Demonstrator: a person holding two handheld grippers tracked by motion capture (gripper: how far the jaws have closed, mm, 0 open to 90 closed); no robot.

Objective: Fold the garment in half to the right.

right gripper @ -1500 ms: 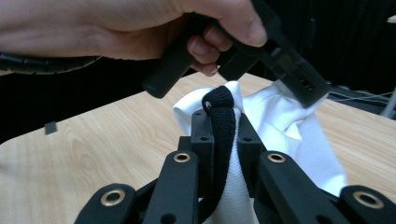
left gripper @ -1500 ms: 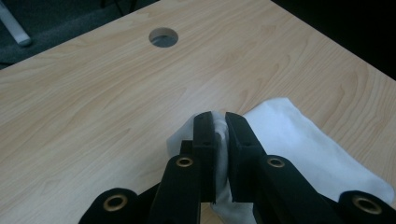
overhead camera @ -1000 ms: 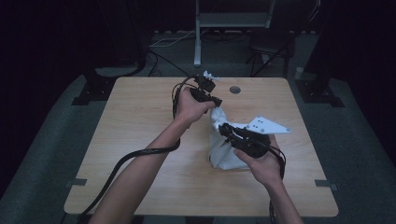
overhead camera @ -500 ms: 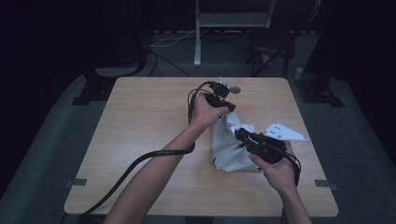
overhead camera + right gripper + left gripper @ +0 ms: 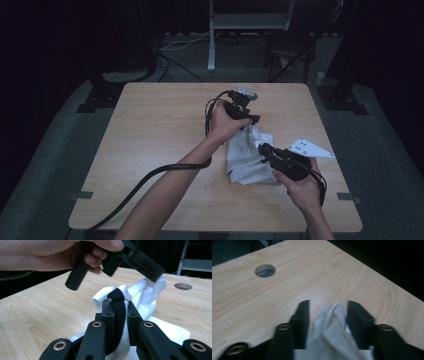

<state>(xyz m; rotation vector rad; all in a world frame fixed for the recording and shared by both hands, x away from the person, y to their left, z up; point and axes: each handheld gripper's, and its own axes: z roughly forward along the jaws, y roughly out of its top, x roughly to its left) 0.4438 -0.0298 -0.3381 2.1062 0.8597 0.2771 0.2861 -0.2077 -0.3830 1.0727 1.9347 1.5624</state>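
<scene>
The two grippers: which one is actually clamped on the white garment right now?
The right gripper, nearer the person: its jaws pinch the white garment at its black trim. The left gripper has just been opening; cloth sits loose between its spread jaws.

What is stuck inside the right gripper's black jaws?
The right gripper is shut on a white garment, pinching its black band between the jaws. How far the band runs down between them is covered. The garment's far end lies between the left gripper's opening jaws.
</scene>
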